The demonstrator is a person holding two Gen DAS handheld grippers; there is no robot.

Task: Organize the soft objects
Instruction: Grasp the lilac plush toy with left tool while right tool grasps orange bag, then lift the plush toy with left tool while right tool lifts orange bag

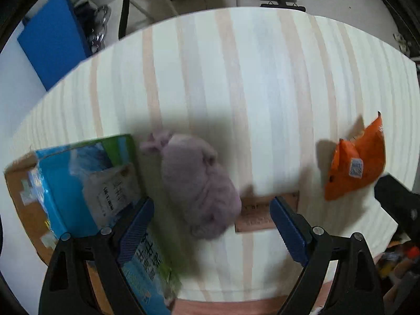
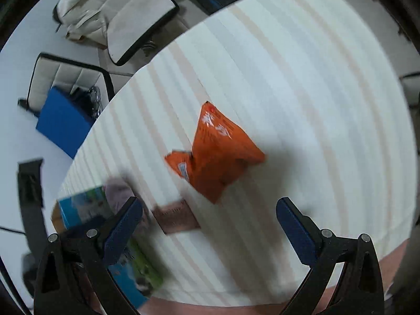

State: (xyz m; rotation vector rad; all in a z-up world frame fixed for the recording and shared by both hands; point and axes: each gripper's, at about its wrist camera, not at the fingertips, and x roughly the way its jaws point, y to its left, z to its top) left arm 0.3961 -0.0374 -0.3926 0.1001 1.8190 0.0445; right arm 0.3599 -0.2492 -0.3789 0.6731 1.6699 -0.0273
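A mauve plush toy (image 1: 199, 183) lies on the striped table (image 1: 236, 78), just ahead of my open, empty left gripper (image 1: 211, 225). An orange snack packet (image 1: 357, 165) lies to its right. In the right wrist view the orange packet (image 2: 218, 155) sits ahead of my open, empty right gripper (image 2: 208, 225), above the table. The plush (image 2: 118, 194) shows blurred at the left, partly hidden by the left finger. A cardboard box (image 1: 18, 189) at the left table edge holds blue-green packets (image 1: 86, 178).
A small brown card (image 1: 262, 212) lies flat between plush and packet; it also shows in the right wrist view (image 2: 176, 218). Chairs (image 2: 131, 26) and a blue box (image 1: 52, 39) stand beyond the far table edge. The other gripper's black body (image 1: 399, 204) is at right.
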